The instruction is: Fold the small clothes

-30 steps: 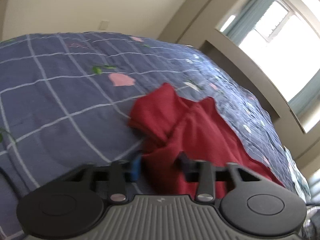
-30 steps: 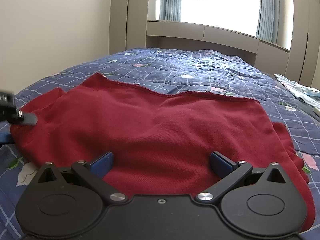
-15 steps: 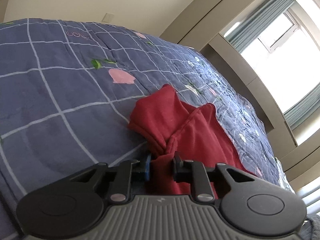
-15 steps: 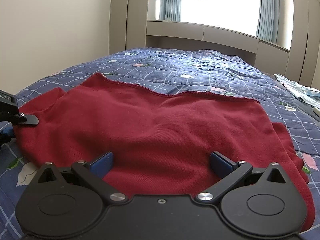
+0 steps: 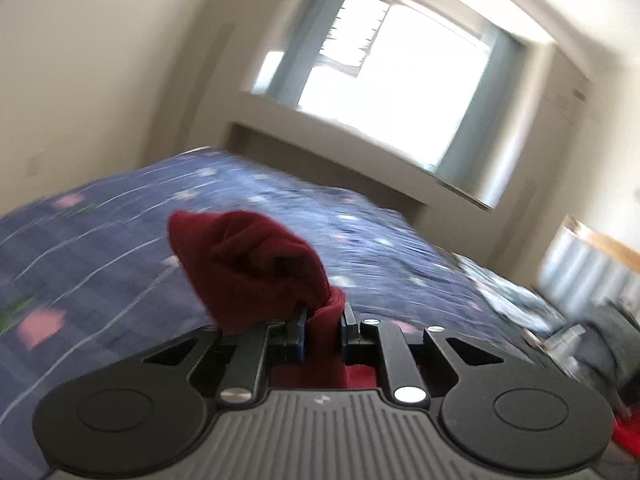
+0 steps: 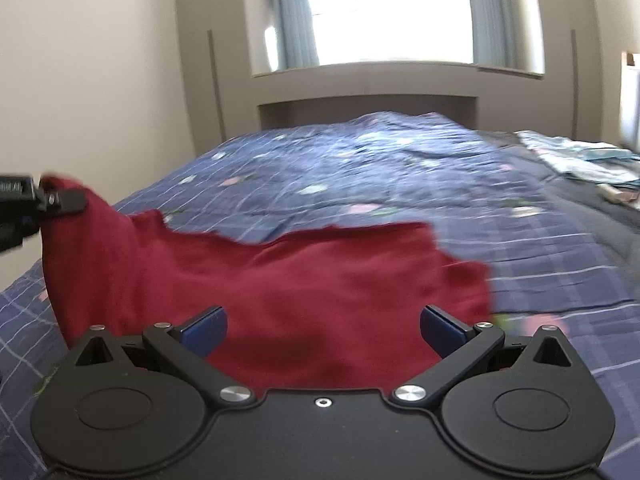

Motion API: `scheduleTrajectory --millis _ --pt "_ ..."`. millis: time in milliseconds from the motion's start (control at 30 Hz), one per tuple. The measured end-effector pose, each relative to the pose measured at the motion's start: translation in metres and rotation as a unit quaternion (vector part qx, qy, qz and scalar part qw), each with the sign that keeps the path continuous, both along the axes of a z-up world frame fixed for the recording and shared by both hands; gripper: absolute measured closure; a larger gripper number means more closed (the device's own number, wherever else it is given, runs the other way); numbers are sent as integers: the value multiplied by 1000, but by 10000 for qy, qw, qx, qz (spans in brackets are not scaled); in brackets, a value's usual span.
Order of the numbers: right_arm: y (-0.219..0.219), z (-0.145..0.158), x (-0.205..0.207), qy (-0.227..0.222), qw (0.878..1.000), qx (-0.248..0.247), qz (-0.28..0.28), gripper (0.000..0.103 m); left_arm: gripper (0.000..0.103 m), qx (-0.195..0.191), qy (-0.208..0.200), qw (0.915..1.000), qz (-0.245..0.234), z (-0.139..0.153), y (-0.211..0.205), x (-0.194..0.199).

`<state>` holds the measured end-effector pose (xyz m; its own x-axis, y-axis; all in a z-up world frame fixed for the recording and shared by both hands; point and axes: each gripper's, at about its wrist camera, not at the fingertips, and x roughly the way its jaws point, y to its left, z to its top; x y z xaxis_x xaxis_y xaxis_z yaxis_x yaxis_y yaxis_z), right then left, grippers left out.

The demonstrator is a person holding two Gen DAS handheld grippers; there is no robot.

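Note:
A dark red garment (image 6: 304,280) lies on the blue checked quilt (image 6: 400,168). My left gripper (image 5: 323,330) is shut on a bunched corner of the red garment (image 5: 248,264) and holds it lifted above the bed. In the right wrist view the left gripper (image 6: 60,200) shows at the far left, with the cloth hanging from it. My right gripper (image 6: 322,326) is open, with its blue-padded fingers spread over the near part of the garment, and holds nothing.
A window with curtains (image 6: 384,12) and a built-in ledge (image 6: 368,100) stand behind the bed. Light patterned clothes (image 6: 580,156) lie at the bed's far right. A wall runs along the left side.
My left gripper has lifted the pinched corner up off the quilt and swung towards the window. The garment's left side now hangs raised. The right gripper stays open and has tilted upwards.

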<state>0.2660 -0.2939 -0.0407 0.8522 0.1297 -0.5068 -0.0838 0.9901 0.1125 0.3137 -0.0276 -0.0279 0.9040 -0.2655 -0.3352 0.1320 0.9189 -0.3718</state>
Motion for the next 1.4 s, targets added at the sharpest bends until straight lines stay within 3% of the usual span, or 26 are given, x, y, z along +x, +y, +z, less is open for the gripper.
scheduleTrajectory --millis 100,167,367,467,633,667,733,767,800,900,1000,1100,1367,1400 --pt "-30 6 -15 -41 9995 -120 -285 1 88 441 -179 9958 -779 18 -44 4" --pt "-48 8 -29 -70 9987 -161 -489 1 88 820 -262 9865 -1394 24 -78 0" --pt "-98 0 -70 26 9939 35 -1102 1 88 1798 -76 9384 -2950 -2 -167 -27" --pt "-115 -11 -85 153 9915 143 -1285 1 87 2081 349 9260 -3130 -24 -190 -33" --pt "-127 -25 -95 248 9891 320 -1413 1 81 2032 550 9304 -3002 -39 -192 -41" --pt "-129 -25 -95 235 9889 385 -1412 1 77 2044 520 9322 -2941 -38 -191 -44" --pt "-135 -24 -93 186 9889 571 -1358 1 51 2048 486 9322 -2944 -36 -185 -43" --pt "-138 -22 -89 164 9889 659 -1319 1 45 2040 463 9333 -2919 -34 -182 -47" --pt "-141 -20 -85 132 9890 784 -1251 1 41 2058 444 9343 -2878 -34 -179 -50" --pt "-147 -13 -67 147 9880 1157 -1018 1 40 2218 456 9321 -2827 -36 -175 -62" --pt "-145 -10 -46 154 9879 1280 -860 1 43 2473 446 9287 -2725 -43 -173 -75" --pt "-137 -11 -22 219 9901 1250 -604 2 62 2748 248 9263 -2566 -47 -177 -83" --pt "-137 -26 41 745 9800 1793 -438 32 91 2758 43 9271 -2538 -44 -183 -83" --pt "-138 -28 47 802 9785 1849 -439 48 93 2738 54 9273 -2554 -44 -183 -83"
